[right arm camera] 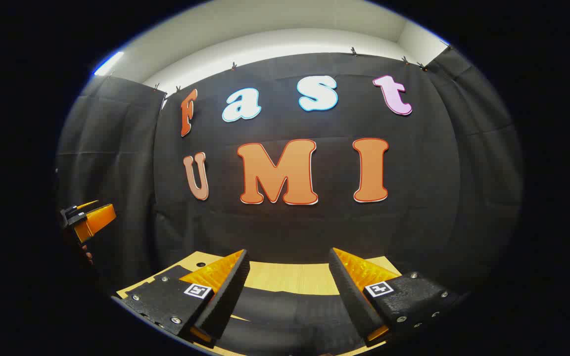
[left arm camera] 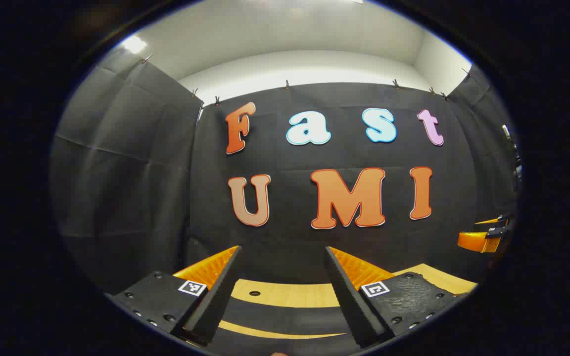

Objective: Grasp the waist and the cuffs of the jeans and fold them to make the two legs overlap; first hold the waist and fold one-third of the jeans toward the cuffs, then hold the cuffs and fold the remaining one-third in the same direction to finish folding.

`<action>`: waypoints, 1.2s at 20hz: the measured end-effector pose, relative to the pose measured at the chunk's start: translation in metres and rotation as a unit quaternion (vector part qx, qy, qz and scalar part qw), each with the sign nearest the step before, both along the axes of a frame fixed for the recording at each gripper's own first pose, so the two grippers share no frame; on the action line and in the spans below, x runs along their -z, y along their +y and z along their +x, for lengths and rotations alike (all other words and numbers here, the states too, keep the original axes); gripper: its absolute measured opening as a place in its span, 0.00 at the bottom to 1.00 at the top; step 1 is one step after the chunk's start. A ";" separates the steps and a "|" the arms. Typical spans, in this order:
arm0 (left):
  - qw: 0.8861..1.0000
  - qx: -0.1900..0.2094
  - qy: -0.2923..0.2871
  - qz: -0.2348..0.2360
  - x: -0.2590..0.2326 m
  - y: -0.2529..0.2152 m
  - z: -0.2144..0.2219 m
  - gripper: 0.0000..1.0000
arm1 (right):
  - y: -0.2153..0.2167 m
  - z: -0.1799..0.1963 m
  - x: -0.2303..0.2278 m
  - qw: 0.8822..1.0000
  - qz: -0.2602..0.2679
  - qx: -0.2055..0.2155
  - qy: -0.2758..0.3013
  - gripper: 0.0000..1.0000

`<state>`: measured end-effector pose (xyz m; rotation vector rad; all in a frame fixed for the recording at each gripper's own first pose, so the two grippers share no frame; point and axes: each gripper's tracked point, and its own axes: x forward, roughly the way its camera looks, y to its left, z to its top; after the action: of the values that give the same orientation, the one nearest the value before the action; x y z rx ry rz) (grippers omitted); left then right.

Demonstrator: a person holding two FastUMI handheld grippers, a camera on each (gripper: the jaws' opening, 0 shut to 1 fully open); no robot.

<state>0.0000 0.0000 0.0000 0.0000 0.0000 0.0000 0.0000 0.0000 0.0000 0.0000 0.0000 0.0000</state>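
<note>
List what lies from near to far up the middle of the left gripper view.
Left hand-held gripper, open and holding nothing → dark jeans fabric → bare wooden table → black cloth wall → white wall above the cloth.

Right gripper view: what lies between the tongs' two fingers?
In the right gripper view, dark fabric, probably the jeans, lies on the wooden table; the right tongs stand open, gripping nothing.

No legible writing, just square coded tags (left arm camera: 192, 287) on the left gripper (left arm camera: 282, 248) and right gripper (right arm camera: 288, 250)
</note>
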 end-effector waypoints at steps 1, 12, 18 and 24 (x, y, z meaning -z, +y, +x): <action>1.000 -0.001 0.004 -0.004 0.003 0.001 0.001 0.95 | -0.001 0.000 0.001 1.000 -0.003 0.001 0.001 0.97; 1.000 -0.001 0.030 -0.003 0.026 0.002 0.003 0.95 | -0.013 0.003 0.006 1.000 -0.007 0.010 -0.001 1.00; 1.000 0.002 0.025 -0.002 0.025 0.000 -0.001 0.95 | -0.011 0.002 0.005 1.000 -0.006 0.010 -0.002 0.97; 1.000 0.005 0.029 -0.002 0.028 0.004 -0.009 0.95 | -0.006 -0.005 0.007 1.000 -0.016 0.017 -0.002 0.97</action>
<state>-0.0090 0.0043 -0.0275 -0.0045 0.0572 -0.0107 -0.0047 -0.0057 -0.0067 -0.0323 -0.0031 -0.0345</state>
